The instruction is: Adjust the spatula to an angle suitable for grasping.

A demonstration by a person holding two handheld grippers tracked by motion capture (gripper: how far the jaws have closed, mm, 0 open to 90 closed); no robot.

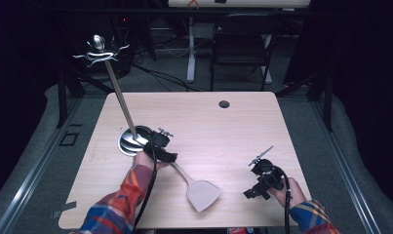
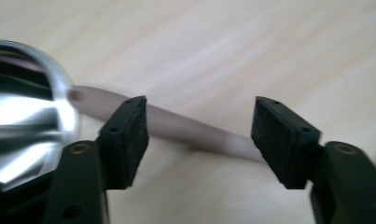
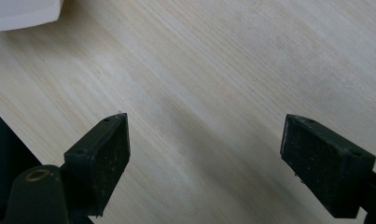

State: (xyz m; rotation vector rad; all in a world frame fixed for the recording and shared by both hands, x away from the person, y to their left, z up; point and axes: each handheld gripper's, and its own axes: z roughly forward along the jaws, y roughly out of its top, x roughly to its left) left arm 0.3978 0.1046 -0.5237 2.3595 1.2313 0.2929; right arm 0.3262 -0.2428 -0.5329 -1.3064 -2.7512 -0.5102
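Note:
A beige spatula (image 1: 203,194) lies flat on the wooden table (image 1: 223,131), its handle (image 2: 199,133) running up-left toward a shiny round metal base (image 1: 128,142). From that base a thin pole rises to a hook rack (image 1: 99,51). My left gripper (image 1: 161,148) hovers over the handle's end beside the base; in the left gripper view it (image 2: 200,116) is open, with the handle crossing below the gap and the metal base (image 2: 27,121) at the left. My right gripper (image 1: 258,187) is open above bare wood (image 3: 204,126), to the right of the spatula's blade, whose pale corner (image 3: 22,11) shows.
A cable hole (image 1: 224,104) sits near the table's far edge. Beyond the table are a dark chair (image 1: 243,44) and a desk leg (image 1: 190,48). Plaid sleeves (image 1: 121,204) come in from the front edge.

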